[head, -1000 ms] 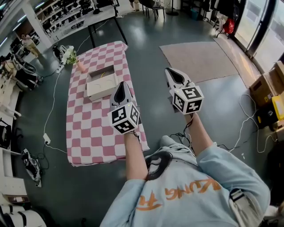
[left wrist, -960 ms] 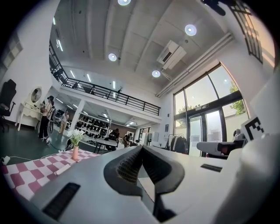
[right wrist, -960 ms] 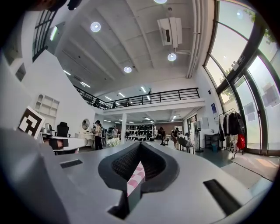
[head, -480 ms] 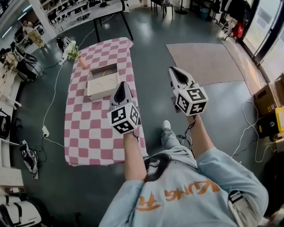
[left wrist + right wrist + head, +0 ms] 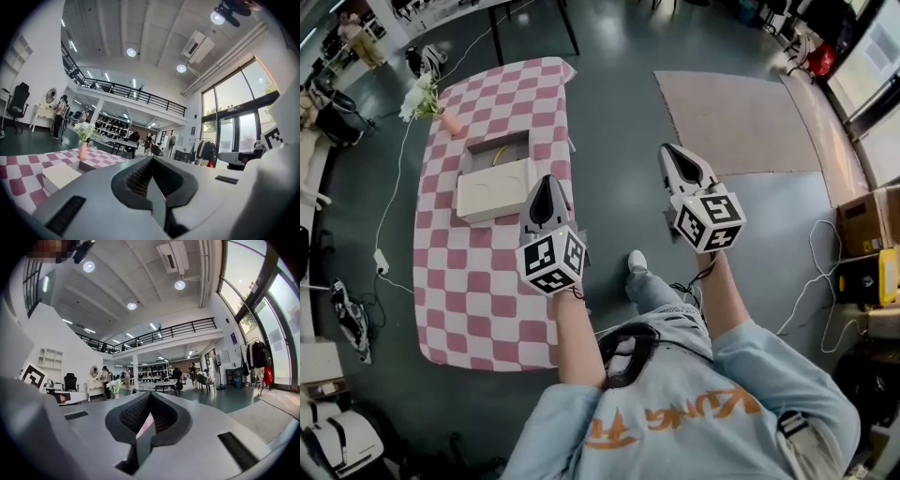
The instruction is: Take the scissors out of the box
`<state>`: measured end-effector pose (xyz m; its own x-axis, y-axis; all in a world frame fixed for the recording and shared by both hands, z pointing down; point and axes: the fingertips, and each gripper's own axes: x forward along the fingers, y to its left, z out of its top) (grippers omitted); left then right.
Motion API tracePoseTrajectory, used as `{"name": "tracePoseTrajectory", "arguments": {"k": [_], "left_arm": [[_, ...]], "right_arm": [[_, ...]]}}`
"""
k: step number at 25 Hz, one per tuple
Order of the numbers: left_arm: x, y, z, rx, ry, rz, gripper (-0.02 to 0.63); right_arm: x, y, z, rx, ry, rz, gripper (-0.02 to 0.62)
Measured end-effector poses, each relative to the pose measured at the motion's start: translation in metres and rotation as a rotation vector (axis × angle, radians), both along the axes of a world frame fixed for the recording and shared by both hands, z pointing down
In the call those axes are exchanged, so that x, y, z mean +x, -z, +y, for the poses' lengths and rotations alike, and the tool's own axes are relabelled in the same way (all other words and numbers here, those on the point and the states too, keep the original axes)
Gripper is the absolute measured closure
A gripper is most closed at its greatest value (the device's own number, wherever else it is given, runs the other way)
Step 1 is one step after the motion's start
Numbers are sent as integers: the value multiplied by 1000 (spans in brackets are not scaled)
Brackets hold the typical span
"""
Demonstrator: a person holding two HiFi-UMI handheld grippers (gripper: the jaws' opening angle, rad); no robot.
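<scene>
Both of my grey two-jaw tongs are clenched on nothing, tips together. The left tongs (image 5: 547,180) hang over the right edge of the pink-and-white checked tablecloth (image 5: 478,281). The right tongs (image 5: 667,150) hang over the dark floor to the right of the table. The open white cardboard box (image 5: 492,189) sits on the cloth beyond my left tongs, a little to their left. A thin yellow curve (image 5: 499,156) inside may be the scissors; it is too small to tell.
</scene>
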<state>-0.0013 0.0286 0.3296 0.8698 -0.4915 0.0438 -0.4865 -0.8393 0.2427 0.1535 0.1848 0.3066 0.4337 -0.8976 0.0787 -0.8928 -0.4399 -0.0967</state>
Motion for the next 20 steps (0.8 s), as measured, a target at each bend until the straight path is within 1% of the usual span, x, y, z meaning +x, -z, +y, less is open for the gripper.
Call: {"name": "tracePoseTrajectory", "arguments": {"k": [4,7,10,12,15,17,20], "left_arm": [[60,-3,-8,10,-11,-50,586],[107,3,-21,33,-23,-72,586],[138,8,-39,12,-9,-63,586],[153,8,-46,0,3,-67,586],[170,5,-52,13,28,-104,586],[175,4,-58,16,49,-112,586],[169,-4,-73,9,102,-124,586]], "right_arm": [[72,-18,-6,-1,-37,-83,598],[110,-27,-27,7,-13,-118,598],[141,-28,-51,2,28,-122,598],[166,-24,-60,23,34,-137,597],[199,-23,-67,59,37,-173,597],[211,-28,-77,63,50,-186,597],[211,-40,-97,45,92,-196,598]]}}
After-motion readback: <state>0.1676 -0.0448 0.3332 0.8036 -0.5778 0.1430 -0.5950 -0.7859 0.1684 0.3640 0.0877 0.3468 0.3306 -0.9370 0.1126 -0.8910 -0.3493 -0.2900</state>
